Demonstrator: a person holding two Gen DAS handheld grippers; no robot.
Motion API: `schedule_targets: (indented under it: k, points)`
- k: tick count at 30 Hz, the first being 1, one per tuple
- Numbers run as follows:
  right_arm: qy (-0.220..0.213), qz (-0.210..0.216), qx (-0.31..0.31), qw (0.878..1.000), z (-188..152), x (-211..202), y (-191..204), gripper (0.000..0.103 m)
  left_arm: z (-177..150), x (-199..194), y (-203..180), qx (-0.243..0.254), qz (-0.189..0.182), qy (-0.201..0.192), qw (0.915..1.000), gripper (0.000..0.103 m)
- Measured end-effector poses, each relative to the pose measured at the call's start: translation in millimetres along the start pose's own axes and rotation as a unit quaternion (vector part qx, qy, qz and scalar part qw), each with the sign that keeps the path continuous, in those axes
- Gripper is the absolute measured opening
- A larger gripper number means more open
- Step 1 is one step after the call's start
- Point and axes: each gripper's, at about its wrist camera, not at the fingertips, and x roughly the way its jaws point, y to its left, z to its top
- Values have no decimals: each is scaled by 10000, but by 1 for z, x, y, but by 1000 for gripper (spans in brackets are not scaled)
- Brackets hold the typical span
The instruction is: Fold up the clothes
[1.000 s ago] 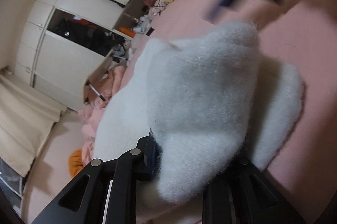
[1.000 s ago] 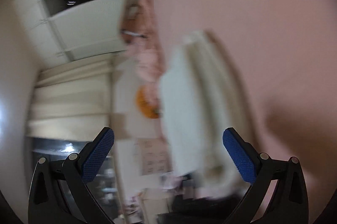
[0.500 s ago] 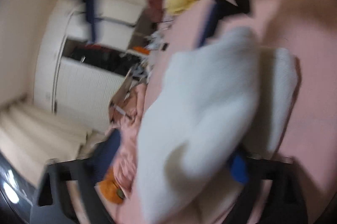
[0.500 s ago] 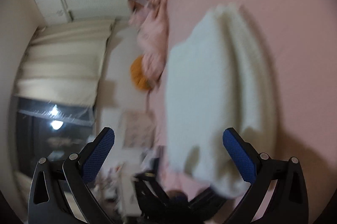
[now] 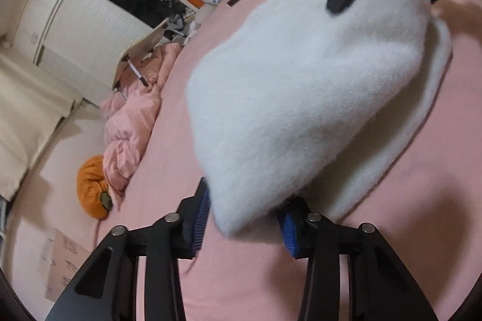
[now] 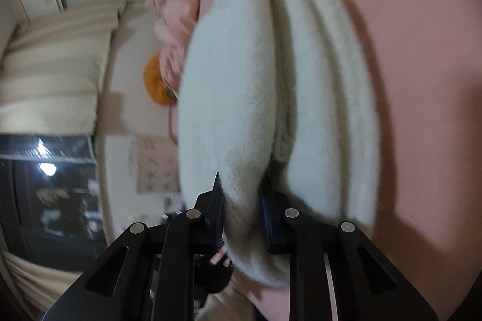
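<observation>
Right wrist view: both closing grippers, right gripper and left gripper, clamped on white fluffy garment.

The sweater lies on the bed, folded into layers, its top layer lifted off the lower ones. The left gripper is at the sweater's near corner, jaws closing, cloth between them. The right gripper is at the sweater's opposite end, jaws closing on an edge of the top layer. A crumpled quilt hangs at the bed's edge, left of the sweater. A cushion lies on the floor beside the quilt. A wardrobe stands beyond the quilt.
</observation>
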Motion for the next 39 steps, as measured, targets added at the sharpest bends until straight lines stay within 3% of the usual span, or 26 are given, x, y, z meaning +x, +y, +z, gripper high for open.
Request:
schedule_targets:
  k: [3,6,7,9,10,12,13,14,15,17,19,21,22,25,27,28,29,32,34,36,39]
  points:
    - [-143,-121,-68,9998,-7,-16,0,20,-7,7,6,-242,-177,141,9995,41]
    - [-1,-302,595,9978,-10,1,-40,19,3,25,8,-488,-345,314,9977,41]
    - [-97,-177,726,9972,-11,1,-45,19,6,28,8,-522,-334,314,9976,41]
    - [-290,-486,357,9978,-13,-8,-24,21,12,29,9,-591,-337,295,9972,42]
    - [-346,-791,55,9962,-13,-13,-8,25,12,23,10,-629,-370,258,9970,43]
    - [-700,-685,-272,9948,-13,-26,10,36,12,10,14,-675,-454,94,9966,57]
    - [-890,-590,-420,9934,-13,-32,19,49,12,2,16,-685,-533,-35,9962,61]
    - [-1079,-494,-567,9913,-13,-39,28,76,12,-7,18,-695,-612,-164,9956,66]
    - [-1093,-303,-562,9920,-11,-39,30,88,12,-12,19,-675,-660,-233,9953,66]
    - [-1020,-16,-445,9938,-3,-32,27,91,15,-11,18,-571,-586,-199,9964,66]
    - [-1016,-142,-493,9935,9,-27,21,90,18,-1,21,-572,-601,-112,9965,65]
    - [-988,-341,-549,9930,21,-23,14,88,22,13,22,-564,-686,44,9960,40]
    - [-951,-363,-552,9933,29,-20,12,87,24,19,21,-506,-721,130,9960,35]
    - [-856,-486,-723,9925,52,-9,13,73,28,22,16,-420,-700,172,9965,32]
    - [-584,-533,-753,9940,59,-1,11,36,30,22,17,-529,-753,222,9955,32]
    - [-436,-555,-763,9946,62,3,10,12,30,23,18,-542,-750,259,9954,32]
    - [-288,-576,-773,9949,65,7,9,12,29,24,17,-529,-728,301,9955,32]
    - [-724,-138,-600,9955,64,-19,9,12,27,28,15,-500,-696,364,9957,32]
    - [-979,-408,-579,9927,67,-30,7,12,26,33,15,-565,-717,435,9949,32]
    - [-948,-1173,-469,9875,68,-22,-11,11,27,37,15,-653,-742,493,9939,32]
    - [-1135,-1595,-663,9784,65,-11,-11,12,29,39,12,-553,-645,525,9950,32]
